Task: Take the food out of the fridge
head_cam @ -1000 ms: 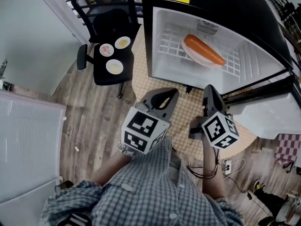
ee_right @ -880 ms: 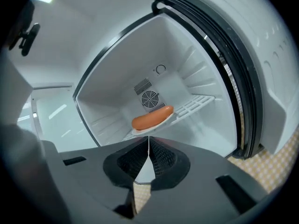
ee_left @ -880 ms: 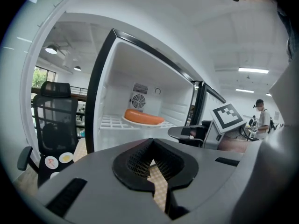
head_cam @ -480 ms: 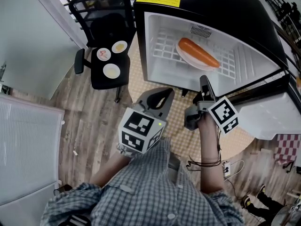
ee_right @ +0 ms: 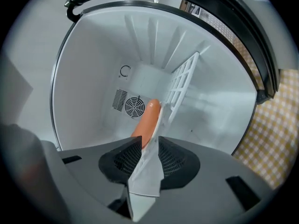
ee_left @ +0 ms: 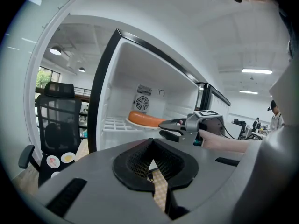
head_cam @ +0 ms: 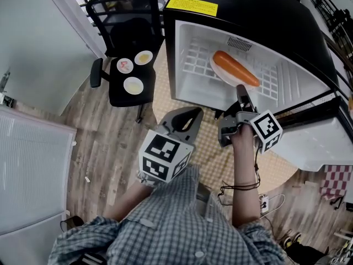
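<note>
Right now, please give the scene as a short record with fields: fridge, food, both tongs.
fridge: door open
food: orange sausage on a white plate, on the wire shelf
left tongs: shut, empty, outside the fridge
right tongs: open, tips at the plate's rim, no grip yet
chair: three small dishes on its seat

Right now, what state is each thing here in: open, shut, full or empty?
Fridge: door wide open.
Sausage: lying on its plate inside the fridge.
Plate: on the wire shelf, with its rim between the right gripper's jaws.
Right gripper: jaws apart, not yet squeezing.
Left gripper: jaws shut, empty, outside the fridge.
Chair: three small dishes on its seat.
</note>
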`<state>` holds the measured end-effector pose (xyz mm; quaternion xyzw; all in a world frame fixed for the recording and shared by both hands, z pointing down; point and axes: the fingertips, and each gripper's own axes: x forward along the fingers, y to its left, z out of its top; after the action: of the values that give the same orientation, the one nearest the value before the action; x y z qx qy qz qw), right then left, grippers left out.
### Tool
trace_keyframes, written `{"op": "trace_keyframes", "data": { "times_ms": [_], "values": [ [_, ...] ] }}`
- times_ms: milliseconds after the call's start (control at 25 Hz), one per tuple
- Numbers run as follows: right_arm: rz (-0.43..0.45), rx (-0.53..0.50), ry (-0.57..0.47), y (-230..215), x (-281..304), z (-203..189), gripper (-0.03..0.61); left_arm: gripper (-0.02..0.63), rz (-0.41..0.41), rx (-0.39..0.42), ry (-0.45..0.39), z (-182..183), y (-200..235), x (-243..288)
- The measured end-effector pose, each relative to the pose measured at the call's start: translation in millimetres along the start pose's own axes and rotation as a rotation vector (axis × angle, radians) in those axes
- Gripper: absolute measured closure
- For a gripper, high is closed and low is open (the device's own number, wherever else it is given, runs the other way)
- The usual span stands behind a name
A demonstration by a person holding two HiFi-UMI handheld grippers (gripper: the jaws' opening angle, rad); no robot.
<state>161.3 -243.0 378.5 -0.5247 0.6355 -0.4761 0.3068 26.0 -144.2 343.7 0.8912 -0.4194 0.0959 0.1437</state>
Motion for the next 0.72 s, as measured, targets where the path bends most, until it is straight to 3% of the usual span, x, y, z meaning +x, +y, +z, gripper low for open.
{"op": "trace_keyframes", "data": {
  "times_ms": [720],
  "values": [
    [0.011, 0.138, -0.022, -5.0, 5.4, 4.6, 0.548, 0.609, -0.014, -0.006, 0.0, -2.2, -1.7, 0.5]
  ]
}}
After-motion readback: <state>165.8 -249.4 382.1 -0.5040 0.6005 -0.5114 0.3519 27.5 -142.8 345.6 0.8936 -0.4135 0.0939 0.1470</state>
